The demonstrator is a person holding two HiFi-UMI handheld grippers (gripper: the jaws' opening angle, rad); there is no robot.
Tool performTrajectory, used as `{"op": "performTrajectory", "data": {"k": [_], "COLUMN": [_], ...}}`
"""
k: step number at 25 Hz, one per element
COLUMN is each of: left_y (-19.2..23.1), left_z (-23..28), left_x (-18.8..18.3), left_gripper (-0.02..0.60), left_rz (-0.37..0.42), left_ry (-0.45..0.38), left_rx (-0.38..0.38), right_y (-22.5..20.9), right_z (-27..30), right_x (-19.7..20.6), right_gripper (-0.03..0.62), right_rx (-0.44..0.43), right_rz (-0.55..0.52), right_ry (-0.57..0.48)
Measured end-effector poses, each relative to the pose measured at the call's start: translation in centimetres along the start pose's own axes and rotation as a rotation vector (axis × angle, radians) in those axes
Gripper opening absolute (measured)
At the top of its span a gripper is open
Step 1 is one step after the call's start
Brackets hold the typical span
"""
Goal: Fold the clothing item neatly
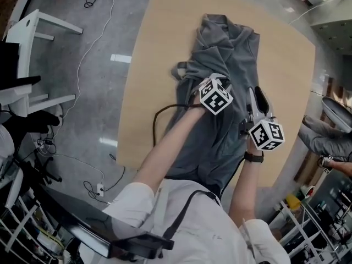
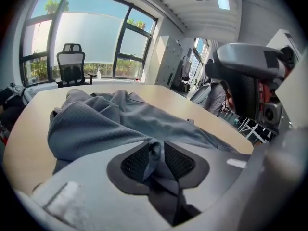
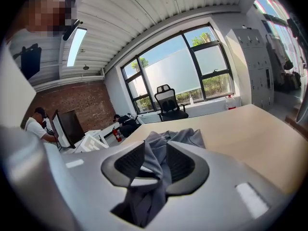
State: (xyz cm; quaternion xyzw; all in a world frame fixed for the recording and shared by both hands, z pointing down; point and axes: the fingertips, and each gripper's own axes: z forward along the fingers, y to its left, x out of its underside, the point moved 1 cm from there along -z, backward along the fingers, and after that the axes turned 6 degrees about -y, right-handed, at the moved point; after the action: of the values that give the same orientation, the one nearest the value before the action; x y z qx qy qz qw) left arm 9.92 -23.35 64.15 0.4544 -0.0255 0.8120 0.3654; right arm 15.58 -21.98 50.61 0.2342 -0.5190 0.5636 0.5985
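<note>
Garment: a crumpled grey knit clothing item (image 1: 234, 54) lies lengthwise down the middle of the light wooden table (image 1: 159, 54), bunched at its far end and not yet flat.
Right gripper: the right gripper (image 3: 156, 153) is clamped on a thick bunch of the cloth, probably to lift and tension that side.
Left gripper: the left gripper (image 2: 156, 148) has its jaws parted. A fold stands between them against one pad and is apparently not pinched, perhaps for a fresh hold.
Edges: the near hem reaches the table's near edge, by the person.
Room: there is bare wood on both sides and beyond, wider on the left. The table's right edge is close to the right gripper.
</note>
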Motion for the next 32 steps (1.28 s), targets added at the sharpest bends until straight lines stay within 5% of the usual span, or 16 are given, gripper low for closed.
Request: {"op": "performTrajectory", "data": {"k": [6,13,17,22,25,32], "left_y": [0.8,3.7,4.8,5.7,5.7,5.7], "left_z": [-4.4,-9.9,-12.6,-14.3,-14.6,-15.3], "left_x": [1.8,5.0,6.6,8.4,8.9,7.4], "left_gripper": [0.121,0.120,0.120,0.118,0.118,0.118], "left_rz": [-0.063,-0.152,-0.192,-0.275,-0.283,-0.280], "left_ry": [-0.036,-0.043,-0.057,-0.104,-0.101,-0.137], "left_rx": [-0.058,-0.190,-0.235,-0.271,-0.273,-0.274], "right_y": [3.4,11.9,15.1,13.4,11.6,12.4], "right_z": [4.4,13.7,17.7,21.6,22.4,17.9], "right_x": [0.2,4.6,8.9,15.0,15.7,8.5], "right_gripper": [0.138,0.153,0.146,0.119,0.044,0.017], "right_rx": [-0.211,-0.550,-0.659,-0.601,-0.508,-0.472], "right_rz": [-0.151,-0.745,-0.974,-1.167,-1.236,-0.965], "right_ry": [0.109,0.377,0.520,0.693,0.696,0.491]}}
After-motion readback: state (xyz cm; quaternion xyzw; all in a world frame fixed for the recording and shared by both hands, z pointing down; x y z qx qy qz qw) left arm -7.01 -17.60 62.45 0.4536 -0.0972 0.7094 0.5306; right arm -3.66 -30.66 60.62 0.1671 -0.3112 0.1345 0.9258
